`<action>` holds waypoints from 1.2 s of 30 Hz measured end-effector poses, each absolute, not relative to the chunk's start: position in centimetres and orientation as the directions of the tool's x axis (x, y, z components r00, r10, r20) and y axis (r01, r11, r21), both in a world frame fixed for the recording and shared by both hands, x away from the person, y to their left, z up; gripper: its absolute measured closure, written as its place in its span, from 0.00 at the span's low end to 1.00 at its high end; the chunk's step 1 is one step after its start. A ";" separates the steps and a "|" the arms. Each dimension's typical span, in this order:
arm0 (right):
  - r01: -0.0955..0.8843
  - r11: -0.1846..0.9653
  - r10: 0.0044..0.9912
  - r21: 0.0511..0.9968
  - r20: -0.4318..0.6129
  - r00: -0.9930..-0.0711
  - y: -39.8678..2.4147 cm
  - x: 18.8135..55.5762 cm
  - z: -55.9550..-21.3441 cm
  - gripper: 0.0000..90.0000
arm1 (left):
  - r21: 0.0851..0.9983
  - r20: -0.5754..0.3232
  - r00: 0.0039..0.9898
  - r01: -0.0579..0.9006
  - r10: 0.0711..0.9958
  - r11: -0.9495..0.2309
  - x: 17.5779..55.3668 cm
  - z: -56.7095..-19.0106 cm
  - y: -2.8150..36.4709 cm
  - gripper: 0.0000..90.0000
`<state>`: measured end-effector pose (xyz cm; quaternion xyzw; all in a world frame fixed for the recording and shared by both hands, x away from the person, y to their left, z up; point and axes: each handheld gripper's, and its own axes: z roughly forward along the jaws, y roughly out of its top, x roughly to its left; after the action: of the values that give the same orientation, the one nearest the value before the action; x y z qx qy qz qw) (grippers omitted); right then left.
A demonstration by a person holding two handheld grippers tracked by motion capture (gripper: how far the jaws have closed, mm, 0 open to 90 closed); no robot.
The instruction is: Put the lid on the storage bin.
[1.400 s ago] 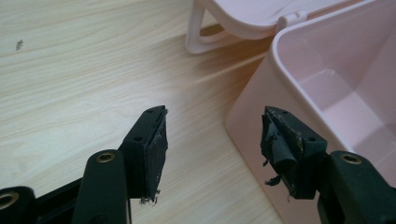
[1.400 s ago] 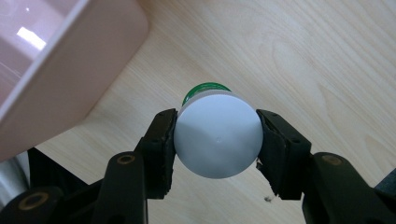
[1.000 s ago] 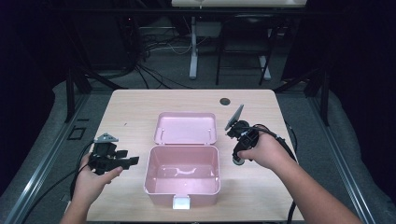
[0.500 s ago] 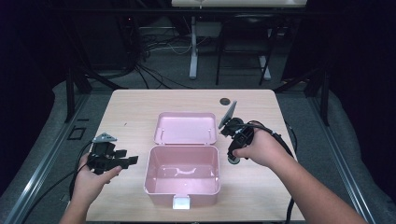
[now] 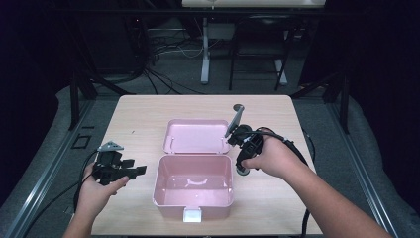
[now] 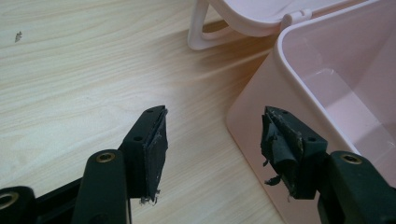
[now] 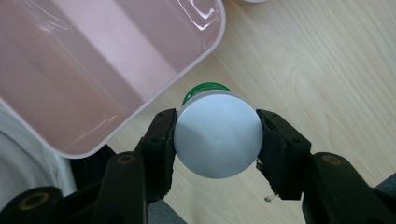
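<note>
Bottle [image 7: 217,136] with a white cap and a green body sits squarely between my right gripper's [image 7: 217,140] two black jaws, both pads pressed against the cap's rim, so I have it clamped. In the right gripper view I look straight down on the cap, with the bottle raised over bare wood just beside the rim of the pink box [image 7: 93,79]. From the high view, my right gripper [image 5: 243,166] hangs at the box's right wall, pointing down, and the bottle [image 5: 242,170] shows as a small round thing under the hand.

My left gripper [image 6: 212,140] is released: its jaws stand wide apart with nothing between them, one over the table [image 6: 70,84], the other at the box's [image 6: 327,84] near corner. In the high view it [image 5: 136,170] rests low at the box's left, apart from the wall.

I count one bottle, one pink box [image 5: 194,181] with its lid [image 5: 198,136] folded back flat on the table [image 5: 148,109], and two grippers. A single small dark round thing [image 5: 238,106] lies near the table's far edge, too small for me to tell what it is.
</note>
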<state>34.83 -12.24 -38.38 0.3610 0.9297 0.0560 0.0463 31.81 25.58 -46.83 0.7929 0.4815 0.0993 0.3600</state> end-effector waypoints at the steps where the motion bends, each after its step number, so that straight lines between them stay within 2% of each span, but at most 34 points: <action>1: 0.659 0.740 0.669 0.135 -0.050 -0.742 -12.1 34.8 -38.3 0.56 | 0.667 -0.188 0.516 0.692 0.835 -0.277 31.8 -46.8 25.6 0.46; 36: 0.541 0.831 0.549 0.128 -0.037 -0.835 -6.6 33.0 -37.8 0.56 | 0.667 -0.198 0.512 0.695 0.836 -0.267 31.9 -46.9 25.8 0.46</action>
<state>33.03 -6.64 -37.82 0.2850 0.9562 0.0562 0.0362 31.89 25.78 -46.93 0.7901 0.4845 0.0973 0.3627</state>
